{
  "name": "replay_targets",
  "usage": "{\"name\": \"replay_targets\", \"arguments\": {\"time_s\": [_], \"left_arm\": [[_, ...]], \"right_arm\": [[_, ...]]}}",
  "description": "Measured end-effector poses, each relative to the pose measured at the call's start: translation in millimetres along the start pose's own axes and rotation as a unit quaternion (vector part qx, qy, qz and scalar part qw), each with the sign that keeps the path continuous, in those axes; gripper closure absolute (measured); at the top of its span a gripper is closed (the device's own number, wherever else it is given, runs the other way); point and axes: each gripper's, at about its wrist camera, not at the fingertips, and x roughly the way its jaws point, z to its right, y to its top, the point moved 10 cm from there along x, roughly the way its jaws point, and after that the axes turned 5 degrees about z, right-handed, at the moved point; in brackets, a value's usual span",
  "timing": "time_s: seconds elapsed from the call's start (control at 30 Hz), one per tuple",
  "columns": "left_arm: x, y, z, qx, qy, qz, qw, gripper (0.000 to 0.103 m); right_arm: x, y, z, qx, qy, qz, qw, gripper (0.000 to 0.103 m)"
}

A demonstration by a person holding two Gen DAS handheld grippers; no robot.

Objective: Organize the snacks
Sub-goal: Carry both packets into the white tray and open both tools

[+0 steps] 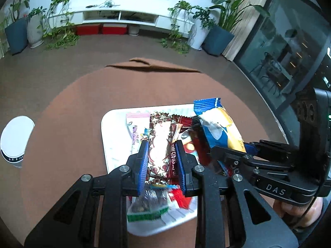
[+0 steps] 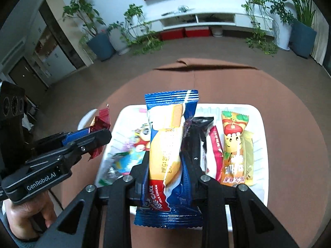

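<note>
My left gripper [image 1: 162,155] is shut on a brown-and-white mushroom-print snack pack [image 1: 160,144], held above the white tray [image 1: 107,136]. Its red end shows in the right wrist view as the mushroom-print pack [image 2: 102,122] in the left gripper [image 2: 97,138]. My right gripper [image 2: 165,161] is shut on a blue roll cake pack [image 2: 168,144], also over the tray [image 2: 261,144]. From the left wrist view the roll cake pack [image 1: 219,128] sticks up out of the right gripper [image 1: 227,150]. Several other snacks lie in the tray, among them an orange pizza-print pack [image 2: 233,144] and a green-edged pack [image 1: 148,208].
The tray sits on a round brown table [image 1: 68,124]. A white round device [image 1: 15,138] stands at the table's left edge. A hand [image 2: 26,217] holds the left gripper's handle. Beyond the table are brown floor, potted plants and a white TV cabinet [image 1: 124,16].
</note>
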Motion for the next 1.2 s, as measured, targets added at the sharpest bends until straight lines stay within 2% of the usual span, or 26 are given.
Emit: {"name": "replay_targets", "arguments": {"time_s": [0.27, 0.53, 0.73, 1.0, 1.2], "left_arm": [[44, -22, -5, -0.001, 0.009, -0.02, 0.9997, 0.08], [74, -25, -5, -0.004, 0.013, -0.026, 0.9996, 0.079], [81, -45, -10, -0.009, 0.021, -0.033, 0.9992, 0.079], [97, -53, -17, -0.021, 0.022, -0.027, 0.9992, 0.079], [85, -57, -21, -0.028, 0.017, -0.022, 0.9992, 0.077]], "right_arm": [[15, -1, 1, -0.009, -0.002, -0.004, 1.0, 0.074], [26, -12, 4, -0.001, 0.001, -0.012, 1.0, 0.074], [30, -15, 5, -0.004, 0.0, -0.009, 1.0, 0.074], [35, -17, 2, -0.004, -0.003, -0.007, 1.0, 0.074], [29, -13, 0, 0.001, -0.007, -0.007, 1.0, 0.072]]}}
